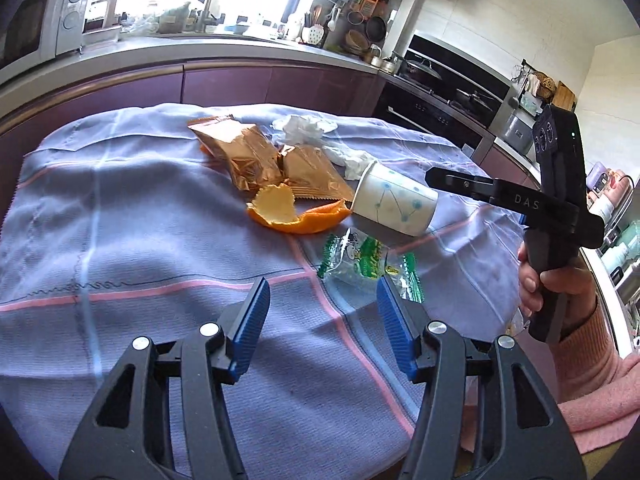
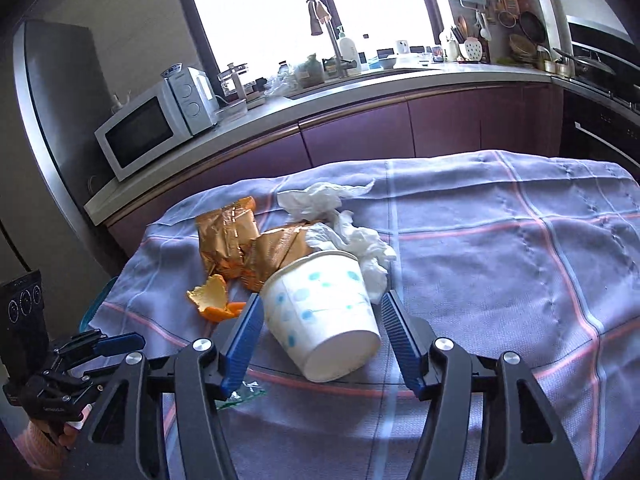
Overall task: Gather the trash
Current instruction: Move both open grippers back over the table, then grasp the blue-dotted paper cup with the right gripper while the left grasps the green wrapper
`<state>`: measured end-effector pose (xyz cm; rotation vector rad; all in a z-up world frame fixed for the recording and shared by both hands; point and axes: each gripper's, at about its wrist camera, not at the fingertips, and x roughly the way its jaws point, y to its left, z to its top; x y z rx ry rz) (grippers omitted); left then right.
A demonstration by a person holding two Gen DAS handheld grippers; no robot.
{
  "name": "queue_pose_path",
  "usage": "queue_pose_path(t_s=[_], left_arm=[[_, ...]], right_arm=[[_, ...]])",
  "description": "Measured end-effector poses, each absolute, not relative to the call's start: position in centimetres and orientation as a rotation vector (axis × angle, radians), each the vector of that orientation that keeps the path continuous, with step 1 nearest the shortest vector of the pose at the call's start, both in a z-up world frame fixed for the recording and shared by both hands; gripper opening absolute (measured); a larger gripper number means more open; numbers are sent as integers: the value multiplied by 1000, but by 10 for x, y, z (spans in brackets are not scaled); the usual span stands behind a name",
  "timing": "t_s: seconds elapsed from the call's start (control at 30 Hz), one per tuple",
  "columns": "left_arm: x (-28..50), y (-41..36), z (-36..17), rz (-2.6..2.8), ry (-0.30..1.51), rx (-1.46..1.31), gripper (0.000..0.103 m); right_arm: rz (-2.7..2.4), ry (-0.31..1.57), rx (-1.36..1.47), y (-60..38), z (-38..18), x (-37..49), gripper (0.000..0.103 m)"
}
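On the lilac checked cloth (image 1: 120, 220) lies a pile of trash. It holds two gold snack wrappers (image 1: 244, 152), crumpled white tissue (image 1: 304, 128), orange peel (image 1: 280, 212), a white paper cup (image 1: 394, 202) with blue dots on its side, and a green-and-clear plastic wrapper (image 1: 368, 264). My left gripper (image 1: 322, 286) is open, and the plastic wrapper lies just beyond its right fingertip. My right gripper (image 2: 320, 298) is open around the tipped cup (image 2: 324, 312), one blue pad on each side, with a gap showing on the right. A hand in a pink sleeve (image 1: 592, 344) holds the right gripper.
Purple cabinets under a grey counter (image 2: 360, 92) curve behind the table, with a microwave (image 2: 148, 132), a sink tap (image 2: 324, 28) and a stove (image 1: 448, 92) at the right. A steel fridge (image 2: 60, 100) stands at the left. The cloth drops off at the table's far edge.
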<state>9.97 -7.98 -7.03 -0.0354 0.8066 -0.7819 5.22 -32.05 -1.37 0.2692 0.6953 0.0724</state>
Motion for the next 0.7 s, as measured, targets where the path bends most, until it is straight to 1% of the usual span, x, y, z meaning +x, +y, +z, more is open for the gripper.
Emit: queue_pose_path(t_s=[0.07, 0.2, 0.3, 0.43, 0.53, 0.57, 0.7], left_arm=[[103, -88, -74, -790, 827, -35, 55], [109, -100, -81, -800, 861, -37, 59], [115, -107, -84, -814, 889, -52, 61], [125, -120, -92, -812, 937, -55, 61], [129, -127, -93, -811, 943, -48, 61], [130, -129, -93, -811, 944, -48, 60], [133, -134, -95, -798, 952, -43, 46]], right_arm=[[70, 706, 282, -324, -21, 53, 61], [103, 740, 321, -330, -35, 55, 64], [126, 748, 335, -329, -40, 57, 65], [146, 749, 350, -329, -42, 61, 65], [168, 746, 364, -330, -43, 62, 57], [170, 745, 367, -330, -43, 62, 57], [176, 739, 375, -332, -44, 61, 57]])
